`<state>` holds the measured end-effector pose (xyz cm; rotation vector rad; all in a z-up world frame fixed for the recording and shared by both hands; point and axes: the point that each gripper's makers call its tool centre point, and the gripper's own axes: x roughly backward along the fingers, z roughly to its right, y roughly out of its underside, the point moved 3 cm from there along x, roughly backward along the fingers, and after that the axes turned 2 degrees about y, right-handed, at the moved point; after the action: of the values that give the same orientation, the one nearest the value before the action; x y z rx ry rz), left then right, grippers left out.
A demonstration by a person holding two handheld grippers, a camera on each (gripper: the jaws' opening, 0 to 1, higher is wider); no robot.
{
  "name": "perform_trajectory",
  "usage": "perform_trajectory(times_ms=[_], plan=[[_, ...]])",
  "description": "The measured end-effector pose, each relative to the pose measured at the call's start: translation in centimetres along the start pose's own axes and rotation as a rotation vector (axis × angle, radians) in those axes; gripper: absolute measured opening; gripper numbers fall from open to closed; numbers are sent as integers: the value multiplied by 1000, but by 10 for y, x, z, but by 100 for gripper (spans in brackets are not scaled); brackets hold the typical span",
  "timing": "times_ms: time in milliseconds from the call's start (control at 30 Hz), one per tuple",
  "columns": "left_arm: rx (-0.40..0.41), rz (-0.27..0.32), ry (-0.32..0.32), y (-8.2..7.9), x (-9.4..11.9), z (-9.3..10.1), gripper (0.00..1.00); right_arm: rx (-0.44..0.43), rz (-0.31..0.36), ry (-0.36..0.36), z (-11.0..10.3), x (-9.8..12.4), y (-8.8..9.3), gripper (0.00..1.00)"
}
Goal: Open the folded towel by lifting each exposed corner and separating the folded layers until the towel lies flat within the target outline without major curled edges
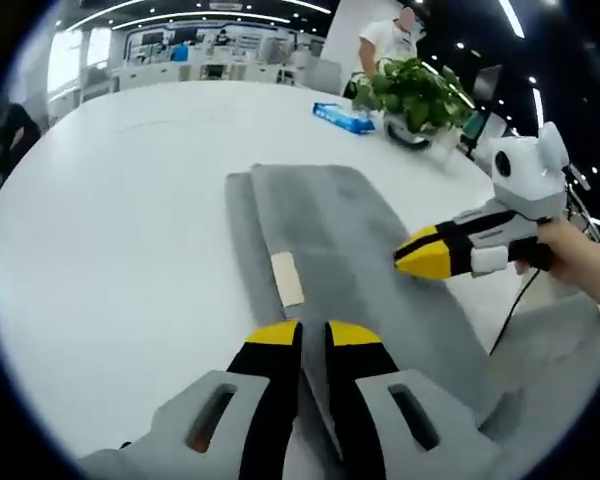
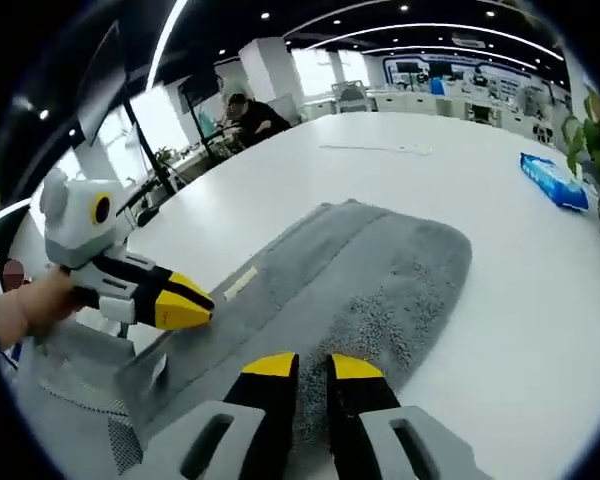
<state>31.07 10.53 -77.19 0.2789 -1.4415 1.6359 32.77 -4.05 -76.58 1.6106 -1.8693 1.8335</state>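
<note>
A grey towel (image 1: 330, 235) lies folded in a long strip on the white table (image 1: 130, 220), with a tan label (image 1: 287, 278) on its top layer. My left gripper (image 1: 315, 335) hovers low over the towel's near end, jaws almost together with only a thin slit between them. My right gripper (image 1: 412, 256) comes in from the right in a person's hand (image 1: 580, 265), tips together, resting at the towel's right edge. In the right gripper view my right gripper (image 2: 313, 366) sits over the towel (image 2: 370, 270), and the left gripper (image 2: 192, 302) touches its left edge near the label (image 2: 240, 284).
A potted plant (image 1: 415, 95) and a blue packet (image 1: 342, 117) stand at the table's far side; the blue packet (image 2: 553, 180) also lies far right. People are beyond the table edges. More grey cloth (image 1: 555, 345) hangs at the near right.
</note>
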Motion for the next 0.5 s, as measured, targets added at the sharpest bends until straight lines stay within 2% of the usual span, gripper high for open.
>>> perform_trajectory(times_ms=[100,200,267,333,400,500], plan=[[-21,12,-18,-2,1,-2,8,-27,16,-15,-7,6,6,8],[-14,-13,-12,2,-1,-1,8,-69,25,-31,-13,11,15,7],[-42,-17,-18,2,-1,1,5,-88,33,-41,-15,12,19,7],[-125,-16,-36,-2,0,1,1,-109,33,-51,-17,13,22,7],[-165,-12,-45,-5,1,4,1,-118,37,-55,-18,14,22,7],[-315,13,-51,-11,3,15,1,-132,52,-54,-18,16,18,7]])
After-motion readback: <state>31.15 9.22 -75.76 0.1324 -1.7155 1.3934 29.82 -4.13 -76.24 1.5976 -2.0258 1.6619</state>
